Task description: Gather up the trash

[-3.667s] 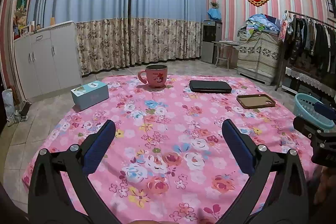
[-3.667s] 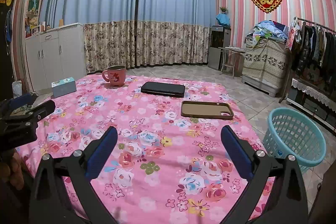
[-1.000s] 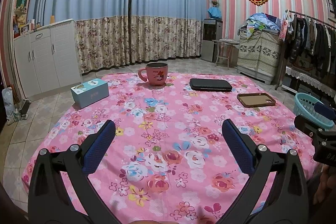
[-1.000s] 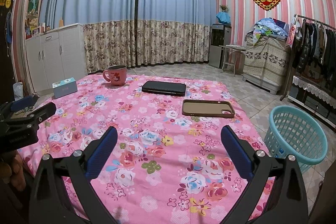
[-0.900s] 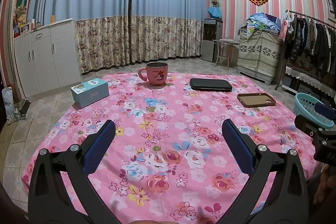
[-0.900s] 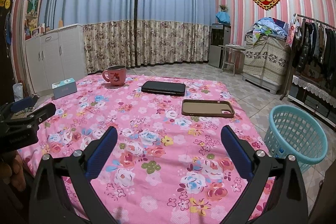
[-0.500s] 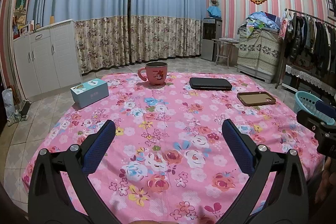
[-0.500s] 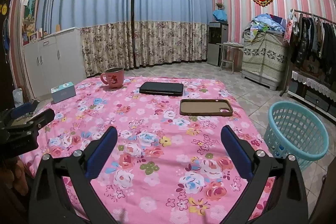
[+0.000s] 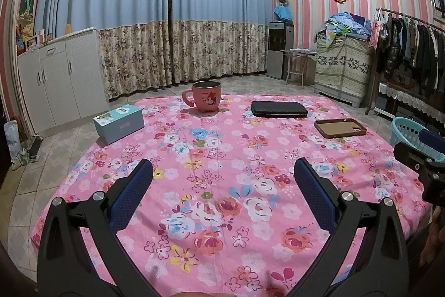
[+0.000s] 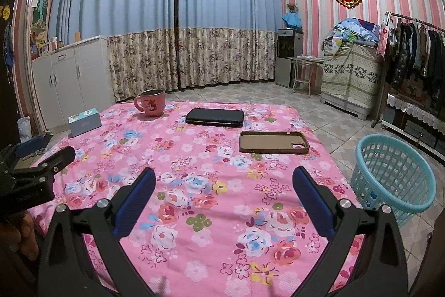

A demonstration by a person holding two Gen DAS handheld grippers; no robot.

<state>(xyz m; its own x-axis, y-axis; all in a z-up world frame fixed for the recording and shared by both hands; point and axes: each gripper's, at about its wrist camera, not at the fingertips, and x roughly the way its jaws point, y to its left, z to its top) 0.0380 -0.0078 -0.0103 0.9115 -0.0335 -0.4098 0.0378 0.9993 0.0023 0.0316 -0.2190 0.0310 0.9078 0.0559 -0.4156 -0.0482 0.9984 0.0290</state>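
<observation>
Trash basket (image 10: 392, 174), a light blue plastic one with lattice walls, stands on the tiled floor just beside the right edge of the table (image 10: 194, 174); the left wrist view catches only its rim (image 9: 411, 130) past that edge. No loose litter can be made out on the cloth. Compared with a second ago, little has changed: both views have lifted a touch, the right one showing slightly more floor beyond the far edge, and every object lies where it did.

Left gripper (image 9: 222, 171) and right gripper (image 10: 224, 180) each hover over the near part of the table with blue-padded fingers spread wide and nothing between them. The cloth beneath and ahead of both is bare, giving open room toward the middle.

A pink floral cloth covers the table. Along its far side sit a pink mug (image 9: 207, 96) and a flat black case (image 9: 279, 109); a brown phone case (image 10: 274, 142) lies nearer the right edge, and a blue tissue box (image 9: 119, 123) sits at the left edge. Behind are blue curtains, white cabinets at left, pink striped walls, and a clothes rack at right.
</observation>
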